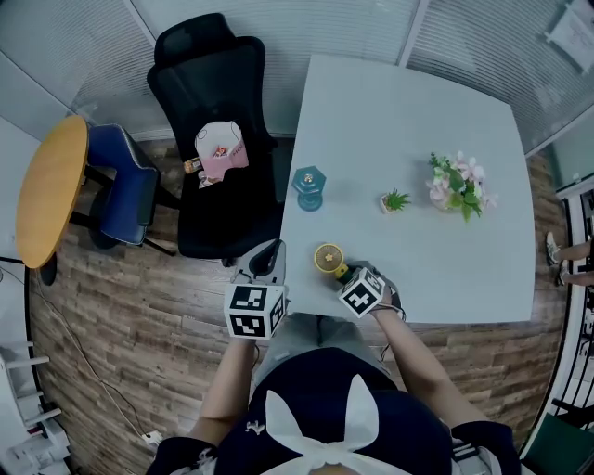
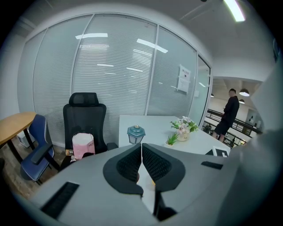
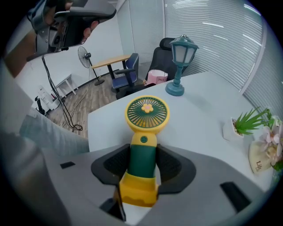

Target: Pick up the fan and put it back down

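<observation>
Cool, even light from ceiling strips (image 2: 234, 9) glares on blinds (image 2: 115, 66); shadows soft, edges bent, corners dark.

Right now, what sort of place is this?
Most likely an office meeting room: full-height blinds, a black office chair and a white table.

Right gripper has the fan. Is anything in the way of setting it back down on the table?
Nothing visible. The right gripper is shut on the fan, and the table around it is bare. The lamp and small potted plant stand farther off.
</observation>
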`<action>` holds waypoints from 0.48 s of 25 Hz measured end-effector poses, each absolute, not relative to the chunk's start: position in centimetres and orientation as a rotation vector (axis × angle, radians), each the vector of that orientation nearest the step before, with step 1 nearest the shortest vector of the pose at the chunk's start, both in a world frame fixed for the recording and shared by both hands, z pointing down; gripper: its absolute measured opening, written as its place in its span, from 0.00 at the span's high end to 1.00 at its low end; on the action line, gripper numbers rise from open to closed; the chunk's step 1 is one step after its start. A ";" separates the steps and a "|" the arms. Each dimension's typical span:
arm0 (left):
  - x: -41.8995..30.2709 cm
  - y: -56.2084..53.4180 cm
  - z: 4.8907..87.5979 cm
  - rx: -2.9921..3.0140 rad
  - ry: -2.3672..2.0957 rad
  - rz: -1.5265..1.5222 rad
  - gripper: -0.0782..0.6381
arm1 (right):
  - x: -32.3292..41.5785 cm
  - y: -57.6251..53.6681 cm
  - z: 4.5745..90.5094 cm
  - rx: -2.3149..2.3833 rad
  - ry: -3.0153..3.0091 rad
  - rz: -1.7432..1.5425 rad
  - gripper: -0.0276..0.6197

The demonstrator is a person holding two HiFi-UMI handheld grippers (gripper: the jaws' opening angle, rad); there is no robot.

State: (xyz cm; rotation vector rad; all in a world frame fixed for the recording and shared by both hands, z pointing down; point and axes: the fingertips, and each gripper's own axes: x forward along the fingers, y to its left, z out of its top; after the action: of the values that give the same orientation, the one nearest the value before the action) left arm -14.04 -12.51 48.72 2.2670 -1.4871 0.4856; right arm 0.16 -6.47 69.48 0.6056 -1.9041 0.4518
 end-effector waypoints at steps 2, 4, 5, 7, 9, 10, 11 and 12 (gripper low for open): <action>-14.0 -12.6 48.7 2.271 -1.486 0.487 0.86 | 0.1 -6.8 69.0 0.620 -1.913 0.461 0.66; -14.0 -12.6 48.6 2.277 -1.484 0.489 0.86 | 0.2 -7.1 68.4 0.639 -1.921 0.464 0.66; -13.9 -12.7 48.6 2.280 -1.483 0.489 0.86 | 0.2 -7.3 68.0 0.650 -1.925 0.461 0.66; -13.9 -12.7 48.4 2.286 -1.481 0.489 0.86 | 0.1 -7.6 66.9 0.667 -1.935 0.453 0.66; -13.8 -12.7 48.3 2.290 -1.479 0.489 0.86 | -0.1 -7.9 65.8 0.682 -1.945 0.447 0.66; -13.8 -12.7 48.3 2.291 -1.478 0.489 0.86 | -0.2 -8.0 65.2 0.690 -1.950 0.444 0.66; -13.7 -12.7 48.3 2.293 -1.476 0.488 0.86 | -0.2 -8.2 64.6 0.700 -1.956 0.441 0.66; -13.7 -12.7 48.3 2.295 -1.474 0.486 0.86 | -0.3 -8.3 63.9 0.711 -1.963 0.439 0.66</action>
State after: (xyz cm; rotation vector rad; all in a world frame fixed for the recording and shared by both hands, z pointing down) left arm -13.66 -12.72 48.27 2.2948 -1.4745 0.4864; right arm -0.29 -8.35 63.95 0.7108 -1.9627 0.4389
